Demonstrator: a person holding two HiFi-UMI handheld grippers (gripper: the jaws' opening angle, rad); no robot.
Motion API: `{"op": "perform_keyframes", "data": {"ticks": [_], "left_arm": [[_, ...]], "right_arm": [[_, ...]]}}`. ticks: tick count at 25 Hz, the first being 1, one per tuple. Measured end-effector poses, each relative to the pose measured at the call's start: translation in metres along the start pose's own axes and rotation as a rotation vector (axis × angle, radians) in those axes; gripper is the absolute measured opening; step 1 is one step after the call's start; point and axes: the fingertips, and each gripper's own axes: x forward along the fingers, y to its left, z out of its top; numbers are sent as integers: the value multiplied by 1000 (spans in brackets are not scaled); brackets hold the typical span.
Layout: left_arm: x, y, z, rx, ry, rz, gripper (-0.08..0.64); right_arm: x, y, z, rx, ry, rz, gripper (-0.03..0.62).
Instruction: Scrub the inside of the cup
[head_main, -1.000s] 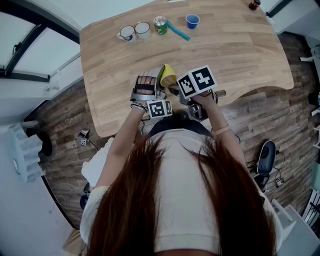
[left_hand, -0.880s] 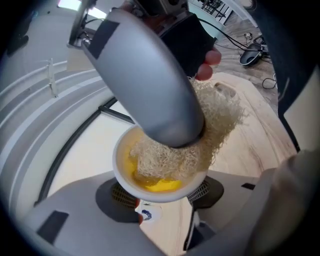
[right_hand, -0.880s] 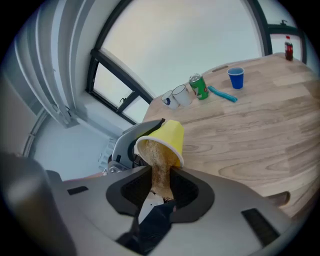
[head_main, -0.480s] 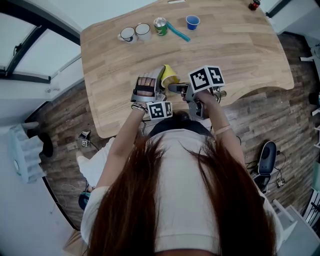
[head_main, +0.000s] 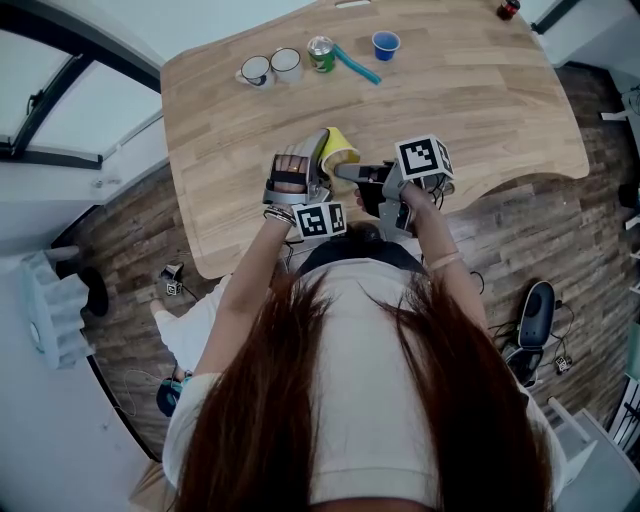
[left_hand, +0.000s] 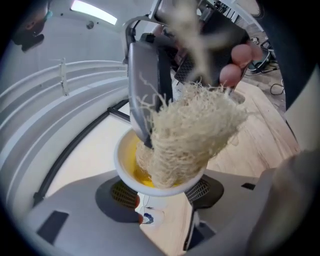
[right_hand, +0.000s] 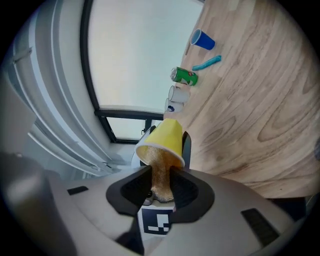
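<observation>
While the person stands at the near edge of a pale wooden table (head_main: 480, 100), each hand carries a gripper and the two meet just above the tabletop. The left gripper (left_hand: 161, 200) has its fingers (left_hand: 125, 192) spread wide, one on each side of a yellow paper cup (left_hand: 127, 157) with a white rim, clamping its wall. The cup lies tilted on its side in that grip, its open mouth turned toward the right gripper (right_hand: 162, 192). The right gripper's fingers (right_hand: 131, 187) stand only narrowly apart, pinched on the base of a tan, fibrous loofah scrubber (right_hand: 161, 180). The scrubber's far end reaches past the rim into the cup and presses against the yellow inner wall. In the head view the cup sits between the two grippers, with the marker cubes of both close together above the table's front edge. At the far side of the table, well apart from the grippers, stand two white mugs (head_main: 270, 66), a green can (head_main: 320, 50), a teal stick-shaped item (head_main: 357, 63) and a small blue cup (head_main: 385, 43).
</observation>
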Motion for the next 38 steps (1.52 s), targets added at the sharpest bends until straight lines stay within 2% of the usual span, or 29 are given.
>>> {"op": "perform_keyframes", "data": {"ticks": [16,22,26,33,38], "left_arm": [[1,12,3,-47,-15,41,256],[2,12,4,-37,-13,45,255],[1,9,5,-22,-14,36,255],[0,4,5,4,-4,12,253],[-1,1,6,18,-4,-8,253]], "right_arm": [[0,14,9,237,-79,267,121],[1,14,11,312,-99,320,121],[1,12,9,283,-90,285,121],[0,10,7,97,-31,102,121],[0,8,5,9,-5,23,121]]}}
